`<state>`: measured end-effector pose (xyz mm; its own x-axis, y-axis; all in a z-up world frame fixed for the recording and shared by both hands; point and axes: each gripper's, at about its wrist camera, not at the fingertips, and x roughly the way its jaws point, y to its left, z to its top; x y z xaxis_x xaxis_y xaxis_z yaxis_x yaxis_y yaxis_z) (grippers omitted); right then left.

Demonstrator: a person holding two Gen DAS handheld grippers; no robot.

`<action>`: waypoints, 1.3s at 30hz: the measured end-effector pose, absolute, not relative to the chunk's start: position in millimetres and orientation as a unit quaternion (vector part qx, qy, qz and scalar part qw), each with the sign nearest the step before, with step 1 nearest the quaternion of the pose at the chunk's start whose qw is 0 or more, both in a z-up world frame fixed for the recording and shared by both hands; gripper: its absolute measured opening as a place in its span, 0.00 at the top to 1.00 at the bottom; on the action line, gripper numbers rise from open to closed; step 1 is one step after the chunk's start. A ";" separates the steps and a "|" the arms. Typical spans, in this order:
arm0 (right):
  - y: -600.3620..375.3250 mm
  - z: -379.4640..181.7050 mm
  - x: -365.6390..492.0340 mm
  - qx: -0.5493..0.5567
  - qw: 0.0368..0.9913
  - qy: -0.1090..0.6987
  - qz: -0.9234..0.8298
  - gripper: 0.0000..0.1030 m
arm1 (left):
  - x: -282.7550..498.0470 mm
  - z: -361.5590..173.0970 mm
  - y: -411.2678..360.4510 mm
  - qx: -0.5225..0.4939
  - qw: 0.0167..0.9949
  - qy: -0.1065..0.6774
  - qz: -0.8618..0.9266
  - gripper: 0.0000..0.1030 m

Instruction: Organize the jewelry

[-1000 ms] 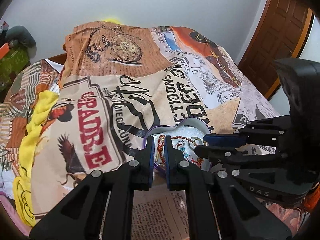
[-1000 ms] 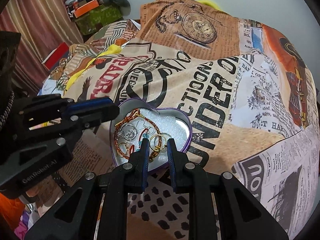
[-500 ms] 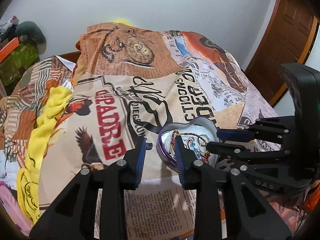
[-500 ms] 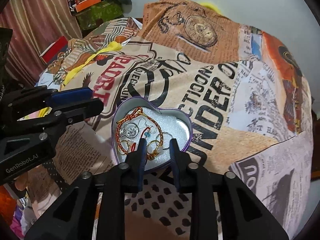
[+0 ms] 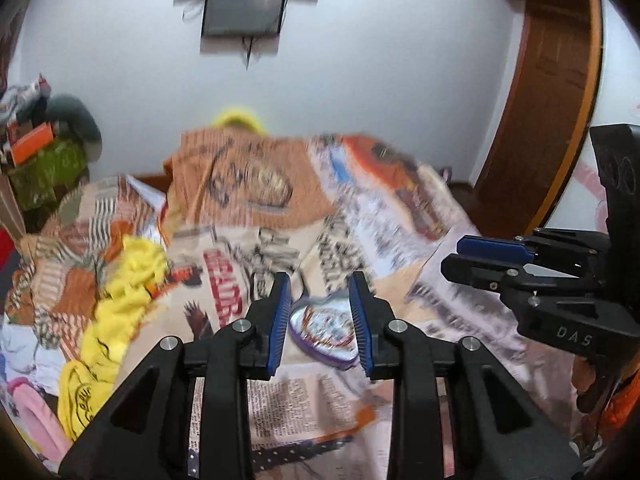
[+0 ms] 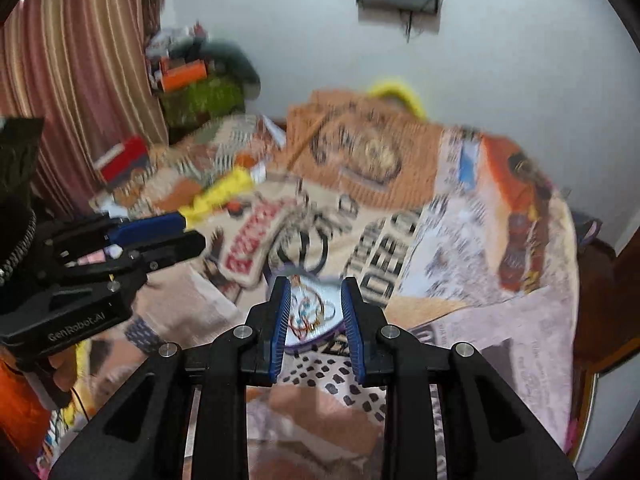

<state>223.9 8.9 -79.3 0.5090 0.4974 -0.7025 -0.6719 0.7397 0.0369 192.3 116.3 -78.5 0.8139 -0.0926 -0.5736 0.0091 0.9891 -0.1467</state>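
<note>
A purple heart-shaped tin [image 5: 325, 334] lies on the printed bedspread and holds a tangle of red and gold jewelry [image 6: 311, 313]. It also shows in the right wrist view [image 6: 316, 334]. My left gripper [image 5: 320, 284] is open and empty, raised above the tin, which shows between its fingers. My right gripper [image 6: 314, 290] is open and empty, also raised with the tin between its fingers. Each gripper shows from the side in the other's view, the right one [image 5: 472, 258] and the left one [image 6: 184, 232]. Both views are blurred.
The bedspread [image 5: 360, 208] covers the bed. A yellow cloth [image 5: 120, 292] lies at its left. Clutter is piled at the far left [image 6: 192, 80]. A wooden door [image 5: 548, 92] stands at the right. A dark box hangs on the wall [image 5: 244, 4].
Both grippers have lifted up and back from the tin and tilted upward, so more wall shows. Both have opened wider. The jewelry stays in the tin.
</note>
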 end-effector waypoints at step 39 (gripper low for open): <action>-83.0 30.8 33.8 -0.013 0.971 0.049 0.235 0.00 | -1.1 26.7 52.8 -0.032 0.997 0.036 0.058 0.01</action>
<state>33.9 -83.0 30.8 0.8852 0.4541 -0.1012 -0.4567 0.8896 -0.0028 -1.1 52.8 26.7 0.9906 0.1141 -0.0752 -0.1186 0.9912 -0.0588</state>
